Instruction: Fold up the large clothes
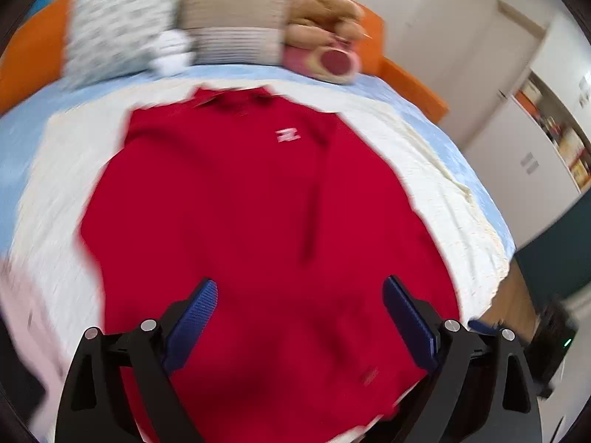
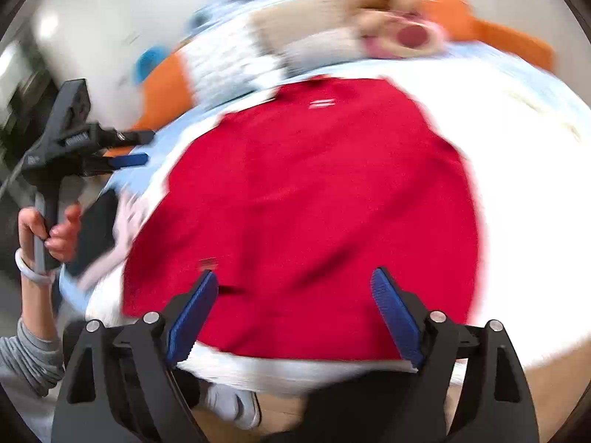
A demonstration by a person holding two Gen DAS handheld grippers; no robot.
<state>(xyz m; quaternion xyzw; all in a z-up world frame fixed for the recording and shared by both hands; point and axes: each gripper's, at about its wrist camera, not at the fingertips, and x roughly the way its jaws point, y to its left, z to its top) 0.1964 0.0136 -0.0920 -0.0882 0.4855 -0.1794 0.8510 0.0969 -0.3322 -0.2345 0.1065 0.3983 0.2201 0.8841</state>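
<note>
A large red garment [image 1: 258,203] with a small white chest logo [image 1: 287,135] lies spread flat on a white sheet [image 1: 424,162] on the bed, collar toward the pillows. My left gripper [image 1: 300,282] hovers open over its lower part, with nothing between the blue pads. In the right wrist view the same red garment [image 2: 314,192] fills the middle. My right gripper [image 2: 294,274] hangs open above the near hem, holding nothing. At the left of that view, off the bed's side, a hand [image 2: 59,232] holds the left gripper [image 2: 147,146] with its jaws apart. Both views are blurred.
Pillows [image 1: 229,18] and a brown plush toy [image 1: 325,18] lie at the head of the bed, inside an orange frame [image 1: 406,74]. White cupboards [image 1: 517,155] stand to the right. A white shoe [image 2: 236,406] is on the wooden floor below the near bed edge.
</note>
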